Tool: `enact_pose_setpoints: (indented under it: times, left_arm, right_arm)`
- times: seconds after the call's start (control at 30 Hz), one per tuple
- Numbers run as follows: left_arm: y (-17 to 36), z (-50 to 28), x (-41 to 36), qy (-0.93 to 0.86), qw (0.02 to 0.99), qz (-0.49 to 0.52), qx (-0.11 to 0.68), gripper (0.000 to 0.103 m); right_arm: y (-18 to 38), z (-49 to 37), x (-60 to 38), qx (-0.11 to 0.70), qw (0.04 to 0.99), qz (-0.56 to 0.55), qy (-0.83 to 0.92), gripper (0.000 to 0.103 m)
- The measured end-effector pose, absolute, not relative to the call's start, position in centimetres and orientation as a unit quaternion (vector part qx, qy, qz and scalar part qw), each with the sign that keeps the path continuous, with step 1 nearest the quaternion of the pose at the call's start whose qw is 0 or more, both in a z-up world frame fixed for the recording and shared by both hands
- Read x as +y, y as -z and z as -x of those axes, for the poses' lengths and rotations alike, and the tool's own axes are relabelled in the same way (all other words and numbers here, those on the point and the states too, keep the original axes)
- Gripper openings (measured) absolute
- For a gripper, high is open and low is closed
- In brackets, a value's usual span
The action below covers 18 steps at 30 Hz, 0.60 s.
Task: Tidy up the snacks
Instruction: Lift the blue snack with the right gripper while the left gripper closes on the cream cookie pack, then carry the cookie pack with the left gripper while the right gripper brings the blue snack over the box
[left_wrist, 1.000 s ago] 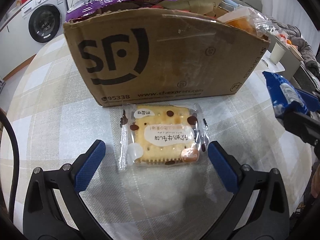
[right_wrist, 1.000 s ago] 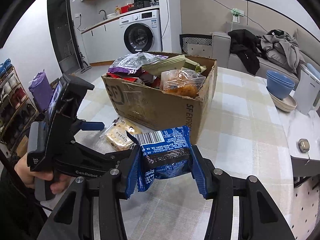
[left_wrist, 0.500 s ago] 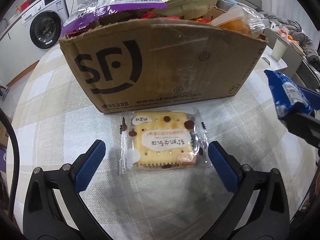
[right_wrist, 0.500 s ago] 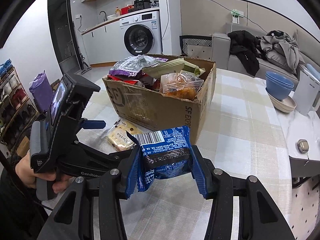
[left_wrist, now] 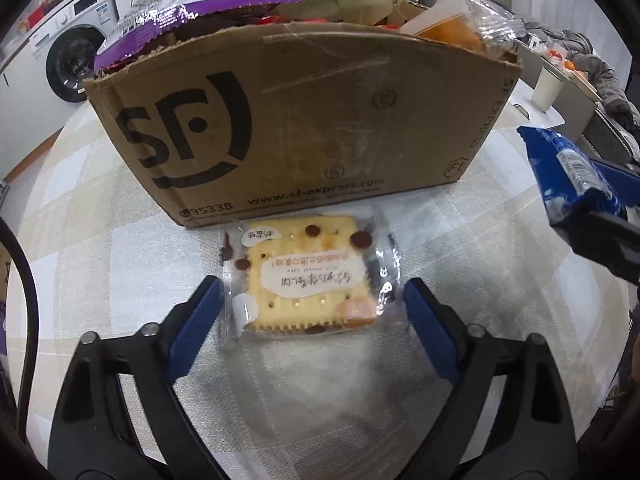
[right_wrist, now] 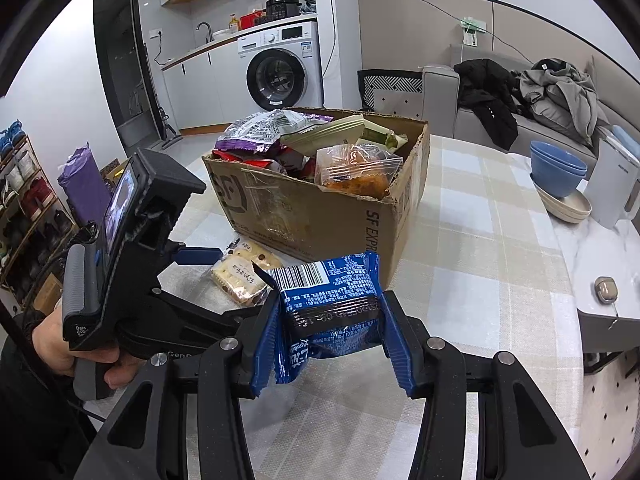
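A clear-wrapped cracker packet (left_wrist: 308, 276) lies flat on the checked tablecloth, just in front of the cardboard SF box (left_wrist: 304, 128) piled with snacks. My left gripper (left_wrist: 312, 294) straddles the packet and its jaws are closing. The blue pads stand at the wrapper's two side edges without squeezing it. In the right wrist view, my right gripper (right_wrist: 330, 316) is shut on a blue snack packet (right_wrist: 328, 292), held above the table near the box's (right_wrist: 320, 216) corner. That blue packet (left_wrist: 568, 172) also shows at the right edge of the left wrist view.
The box holds a purple bag (right_wrist: 260, 136) and a clear bag of orange snacks (right_wrist: 356, 168). Blue bowls (right_wrist: 558, 172) on a beige dish, a white appliance (right_wrist: 612, 184) and a small round object (right_wrist: 606, 290) stand at the right. A hand (right_wrist: 60, 344) holds the left gripper.
The left gripper has crept forward toward the box, and its jaws have narrowed from wide open to the cracker packet's sides. The right gripper and its blue packet have stayed put.
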State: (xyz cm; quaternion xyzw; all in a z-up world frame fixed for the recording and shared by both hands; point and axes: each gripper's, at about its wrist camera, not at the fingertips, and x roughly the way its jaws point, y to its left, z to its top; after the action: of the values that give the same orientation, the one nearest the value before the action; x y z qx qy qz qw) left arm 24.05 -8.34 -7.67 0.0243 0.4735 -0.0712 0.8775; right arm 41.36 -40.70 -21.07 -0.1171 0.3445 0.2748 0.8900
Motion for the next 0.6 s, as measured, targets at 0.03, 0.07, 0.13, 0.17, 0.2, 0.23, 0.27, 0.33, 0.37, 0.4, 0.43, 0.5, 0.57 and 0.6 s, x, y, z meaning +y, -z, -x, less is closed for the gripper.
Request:
enact_pose_setpoints:
  times: [0.03, 0.07, 0.13, 0.17, 0.2, 0.23, 0.27, 0.33, 0.37, 0.4, 0.43, 0.5, 0.57, 0.6]
  left_arm:
    - [7.5, -24.0, -8.4, 0.074, 0.878, -0.026, 0.473, 0.079]
    - [7.4, -23.9, -8.6, 0.079, 0.878, -0.028, 0.472, 0.076]
    - [7.1, -23.6, -8.8, 0.081, 0.878, -0.034, 0.470, 0.072]
    - [7.0, -23.5, -8.9, 0.082, 0.879, -0.036, 0.468, 0.072]
    - [7.1, -23.5, -9.0, 0.082, 0.879, -0.035, 0.467, 0.071]
    - [6.9, -23.4, -9.1, 0.083, 0.880, -0.034, 0.467, 0.071]
    - [6.8, -23.3, -9.1, 0.082, 0.880, -0.032, 0.467, 0.071]
    - [6.7, -23.1, -9.0, 0.083, 0.881, -0.031, 0.465, 0.070]
    - [6.6, -23.0, -8.8, 0.084, 0.880, -0.030, 0.466, 0.070]
    - [6.5, -22.9, -8.8, 0.086, 0.880, -0.029, 0.465, 0.070]
    - [6.4, -22.7, -8.1, 0.089, 0.880, -0.026, 0.465, 0.070]
    - [6.3, -22.1, -7.6, 0.096, 0.880, -0.019, 0.465, 0.070]
    - [5.8, -21.8, -7.1, 0.098, 0.882, -0.017, 0.461, 0.070]
    - [5.5, -21.5, -7.0, 0.099, 0.883, -0.016, 0.459, 0.070]
  right_arm:
    - [21.1, -41.3, -40.7, 0.344, 0.890, 0.117, -0.275, 0.049]
    - [21.1, -41.3, -40.7, 0.345, 0.890, 0.117, -0.275, 0.049]
    - [21.1, -41.3, -40.7, 0.344, 0.890, 0.117, -0.276, 0.049]
    - [21.1, -41.3, -40.7, 0.344, 0.890, 0.117, -0.276, 0.049]
    - [21.1, -41.3, -40.7, 0.344, 0.890, 0.116, -0.276, 0.049]
    - [21.1, -41.3, -40.7, 0.344, 0.890, 0.116, -0.275, 0.049]
    - [21.2, -41.3, -40.8, 0.345, 0.890, 0.116, -0.275, 0.049]
    - [21.2, -41.3, -40.8, 0.344, 0.890, 0.116, -0.275, 0.049]
    - [21.2, -41.3, -40.8, 0.344, 0.890, 0.116, -0.275, 0.049]
    - [21.2, -41.3, -40.8, 0.344, 0.890, 0.116, -0.276, 0.049]
    - [21.2, -41.2, -40.8, 0.343, 0.890, 0.116, -0.276, 0.049]
    - [21.2, -41.2, -40.9, 0.342, 0.891, 0.115, -0.276, 0.049]
    - [21.1, -41.3, -40.9, 0.341, 0.891, 0.114, -0.277, 0.049]
    - [21.0, -41.3, -41.0, 0.340, 0.891, 0.114, -0.277, 0.049]
